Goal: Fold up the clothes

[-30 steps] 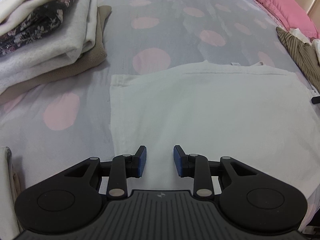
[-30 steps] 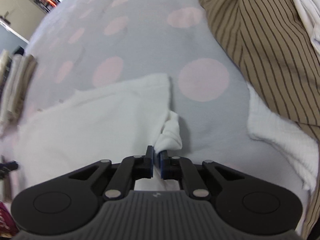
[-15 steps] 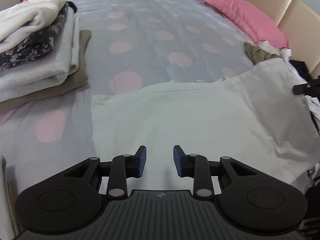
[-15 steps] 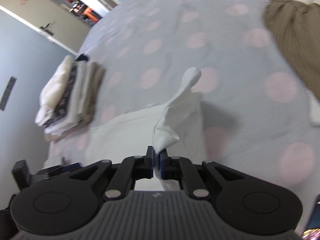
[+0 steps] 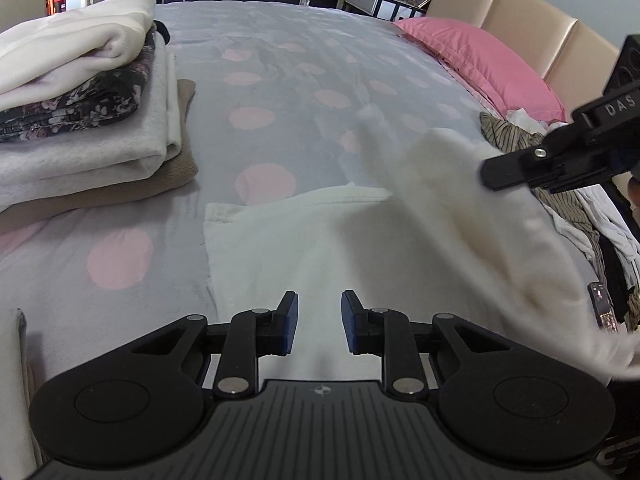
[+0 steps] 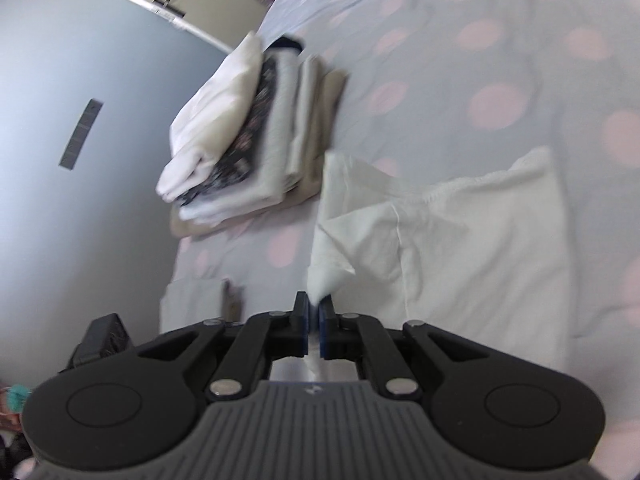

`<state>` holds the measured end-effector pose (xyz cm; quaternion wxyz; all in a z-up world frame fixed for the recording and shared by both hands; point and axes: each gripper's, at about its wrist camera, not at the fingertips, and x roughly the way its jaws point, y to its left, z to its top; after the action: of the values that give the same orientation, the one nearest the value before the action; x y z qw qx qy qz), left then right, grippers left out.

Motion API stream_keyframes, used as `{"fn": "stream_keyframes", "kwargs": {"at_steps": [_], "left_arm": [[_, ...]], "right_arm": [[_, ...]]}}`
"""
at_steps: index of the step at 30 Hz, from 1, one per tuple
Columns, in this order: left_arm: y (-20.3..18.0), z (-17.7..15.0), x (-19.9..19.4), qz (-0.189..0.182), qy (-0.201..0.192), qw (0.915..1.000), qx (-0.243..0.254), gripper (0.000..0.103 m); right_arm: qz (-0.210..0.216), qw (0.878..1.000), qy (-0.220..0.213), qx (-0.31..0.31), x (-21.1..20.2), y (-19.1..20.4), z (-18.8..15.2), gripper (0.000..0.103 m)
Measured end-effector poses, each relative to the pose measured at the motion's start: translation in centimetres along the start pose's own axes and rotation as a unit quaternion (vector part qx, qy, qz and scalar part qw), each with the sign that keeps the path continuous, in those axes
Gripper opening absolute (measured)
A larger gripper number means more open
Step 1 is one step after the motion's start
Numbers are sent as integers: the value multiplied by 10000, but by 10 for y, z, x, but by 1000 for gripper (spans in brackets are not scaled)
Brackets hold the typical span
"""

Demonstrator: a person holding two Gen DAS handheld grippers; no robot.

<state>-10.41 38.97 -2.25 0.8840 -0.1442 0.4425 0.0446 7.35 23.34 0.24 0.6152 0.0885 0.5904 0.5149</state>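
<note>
A white T-shirt [image 5: 288, 240] lies on the dotted grey bedspread [image 5: 280, 72]. My left gripper [image 5: 316, 322] hovers open just above its near part, holding nothing. My right gripper [image 6: 314, 314] is shut on the shirt's right edge and holds it lifted over the middle. In the left wrist view that raised flap [image 5: 472, 200] slopes up toward the right gripper [image 5: 532, 168] at the right edge. From the right wrist the white T-shirt [image 6: 480, 248] spreads flat ahead, with the pinched sleeve [image 6: 340, 216] bunched at the fingertips.
A stack of folded clothes [image 5: 80, 120] sits on the bed's left side, also seen as a stack of folded clothes [image 6: 248, 128] ahead of the right gripper. A pink pillow [image 5: 480, 64] and a heap of unfolded garments [image 5: 568, 200] lie right. A phone [image 5: 602, 308] rests near the bed's right edge.
The right gripper has lifted the shirt's right side and carried it leftward over the garment, turning toward the folded stack. The left gripper has tilted up a little, still open.
</note>
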Motion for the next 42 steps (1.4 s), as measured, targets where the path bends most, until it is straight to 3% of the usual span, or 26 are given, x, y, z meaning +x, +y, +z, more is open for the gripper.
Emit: {"fn": "stream_keyframes", "kwargs": {"at_steps": [4,10,16,20,25,27,33,42], "left_arm": [[8,-4,2,23,43,10000,-52,21],[23,-14,6,129,205,9995,-178,21],[27,-18,7,75,288,9990,-326,21],[23,-23,0,-154,363,9980,-494,22],[15,-32,-9,-348,438,9967,-580,30],[9,-35,-12,-461,455,9962,-580,36],[-14,-53,-25,-597,559,9955,-476,40],[-32,-100,-32,-434,919,9911,-863,40]], "right_arm": [[231,9995,228,-6,48,17,5,5],[-206,9982,538,-142,101,16,6,5],[-458,9976,492,-148,99,-2,2,5],[-552,9970,520,-144,103,-7,2,5],[-559,9969,527,-142,111,-9,-2,13],[-528,9973,501,-139,105,-9,-6,26],[-638,9959,178,-615,56,-4,-22,47],[-1371,9794,-121,-1477,-27,-33,-104,50]]}}
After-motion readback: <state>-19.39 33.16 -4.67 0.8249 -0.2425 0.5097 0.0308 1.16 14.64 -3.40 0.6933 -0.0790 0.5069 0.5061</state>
